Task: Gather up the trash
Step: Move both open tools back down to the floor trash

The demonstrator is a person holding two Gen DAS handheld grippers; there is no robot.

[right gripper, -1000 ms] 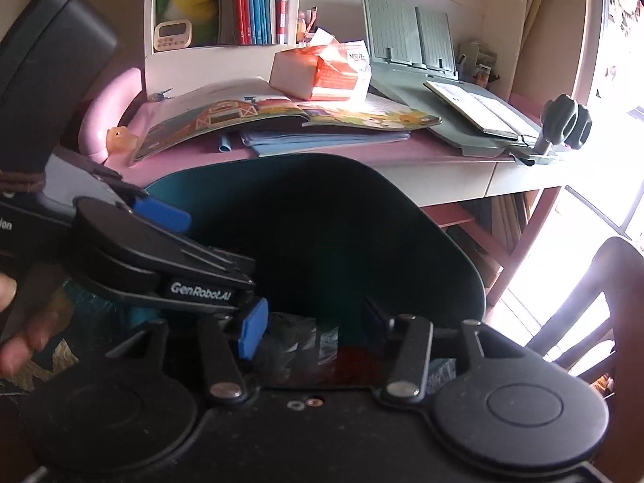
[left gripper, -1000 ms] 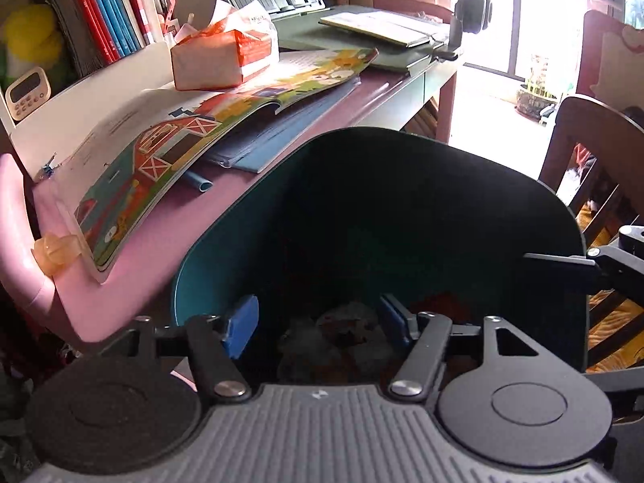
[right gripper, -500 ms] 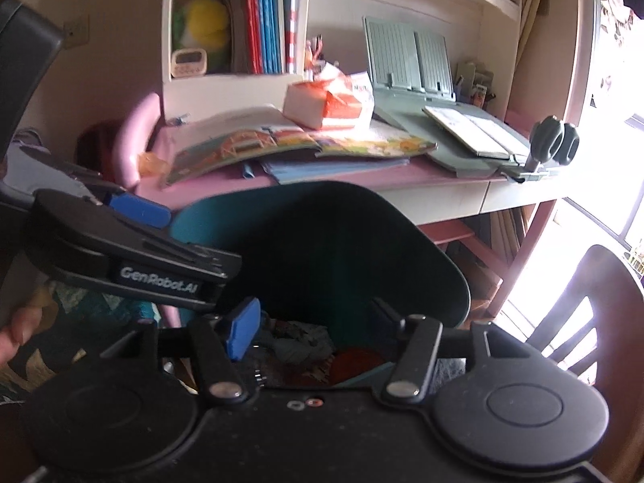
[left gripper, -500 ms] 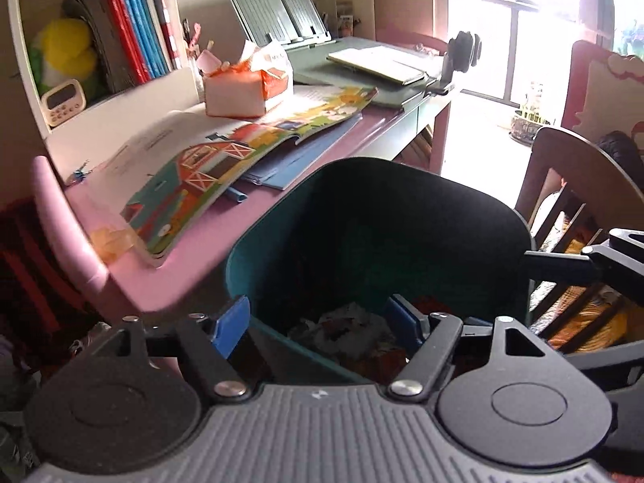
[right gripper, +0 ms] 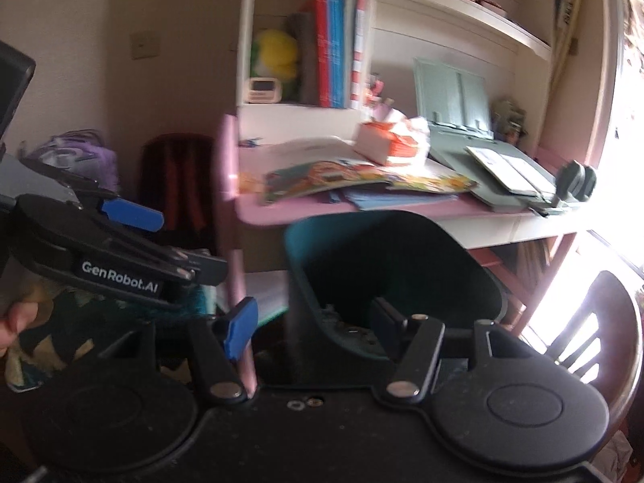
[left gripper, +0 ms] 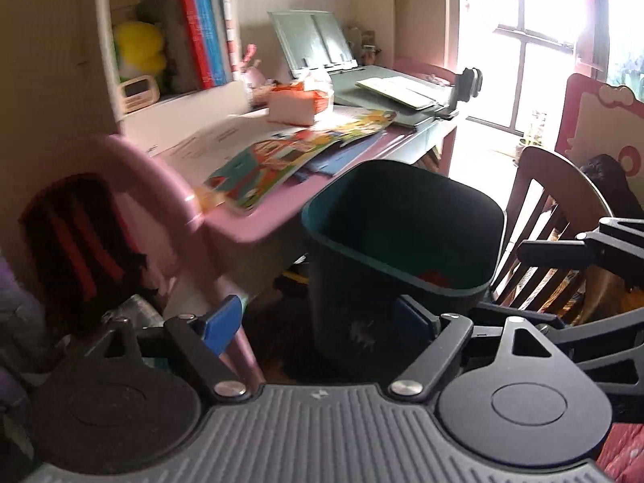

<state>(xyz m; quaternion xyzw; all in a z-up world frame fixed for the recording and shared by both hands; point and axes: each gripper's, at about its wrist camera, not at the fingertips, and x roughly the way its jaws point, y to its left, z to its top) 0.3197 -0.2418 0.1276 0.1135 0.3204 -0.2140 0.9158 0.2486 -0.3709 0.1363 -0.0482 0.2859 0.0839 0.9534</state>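
My left gripper [left gripper: 318, 322] and right gripper [right gripper: 314, 322] had just been opening; the fingers of both stood wide apart, gripping nothing. The teal bin [left gripper: 402, 241] stood beside the pink desk [left gripper: 257, 225], trash [left gripper: 434, 277] visible inside the bin.

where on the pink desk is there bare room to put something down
Little. The pink desk shows only a bare strip along its front edge, between the open picture book and the teal bin below. Behind that it is crowded: the tissue box sits on the papers, and the green book stand with its open book fills the window end.
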